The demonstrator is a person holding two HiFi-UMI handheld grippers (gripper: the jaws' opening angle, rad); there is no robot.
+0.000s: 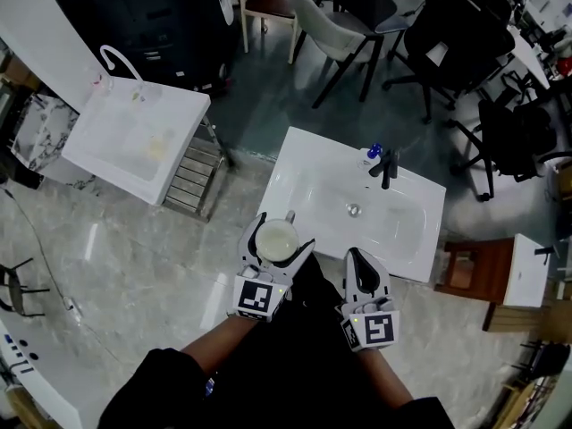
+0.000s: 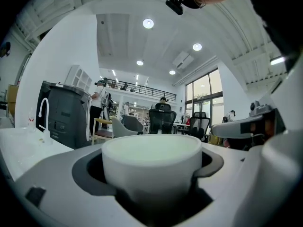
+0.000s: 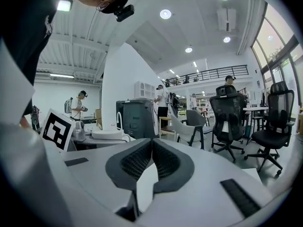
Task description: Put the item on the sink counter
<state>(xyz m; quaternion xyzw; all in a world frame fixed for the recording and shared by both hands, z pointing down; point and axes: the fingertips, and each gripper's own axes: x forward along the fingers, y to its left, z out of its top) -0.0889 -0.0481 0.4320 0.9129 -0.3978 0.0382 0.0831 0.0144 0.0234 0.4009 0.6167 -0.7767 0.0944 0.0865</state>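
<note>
A white cup [image 1: 276,239] with a pale inside sits between the jaws of my left gripper [image 1: 277,237], which is shut on it. In the left gripper view the cup [image 2: 152,167] fills the space between the dark pads, upright. It hangs over the near left corner of the white sink counter [image 1: 304,172]. My right gripper [image 1: 360,259] is beside it over the counter's near edge, shut with nothing in it. In the right gripper view its ribbed pads [image 3: 137,161] meet at the tips.
The sink counter has a basin with a drain [image 1: 354,209] and a dark faucet [image 1: 386,166] with a blue-capped bottle [image 1: 374,153] at the back. A second white sink [image 1: 134,137] stands to the left. Chairs [image 1: 349,21] crowd the far side; a brown stool [image 1: 469,269] is at right.
</note>
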